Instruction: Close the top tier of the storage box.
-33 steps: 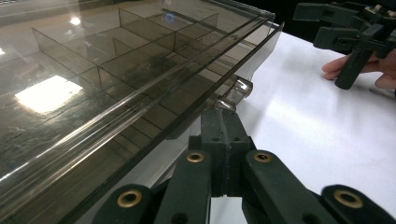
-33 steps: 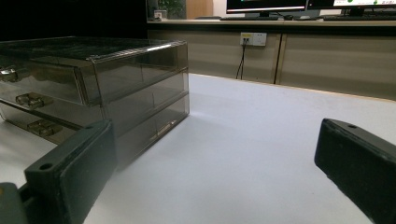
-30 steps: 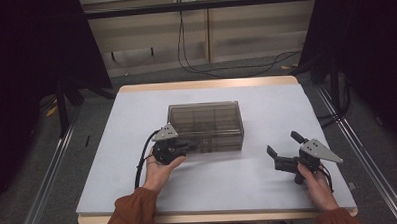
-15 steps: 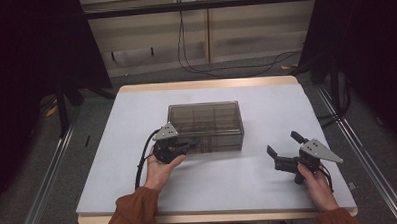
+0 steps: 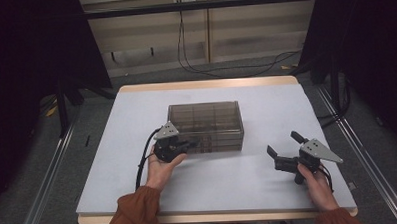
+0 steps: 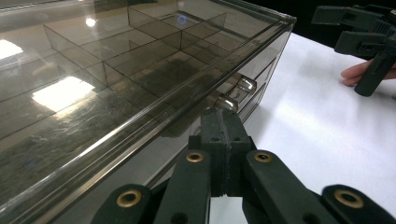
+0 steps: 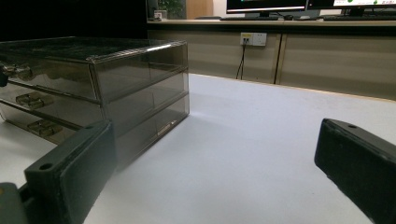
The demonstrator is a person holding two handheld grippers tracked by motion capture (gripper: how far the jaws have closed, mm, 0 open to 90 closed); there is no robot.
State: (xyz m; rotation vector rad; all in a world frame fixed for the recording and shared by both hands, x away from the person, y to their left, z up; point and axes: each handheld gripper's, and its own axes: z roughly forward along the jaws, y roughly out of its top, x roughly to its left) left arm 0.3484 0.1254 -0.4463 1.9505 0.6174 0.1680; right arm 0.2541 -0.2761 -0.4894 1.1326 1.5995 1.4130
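A smoky clear drawer box with three drawers stands mid-table. My left gripper is at its front left face, shut, jaws pressed flat together with nothing seen between them. In the left gripper view the tips sit just below the box's top edge, right behind a clear drawer knob; I cannot tell if they touch it. My right gripper rests low at the table's right with its jaws wide open and nothing between them, aimed at the box's side. It also appears far off in the left gripper view.
The white table has free room around the box. A cable trails from the left gripper toward the front edge. Beyond the far edge are cables on the floor and a wall socket.
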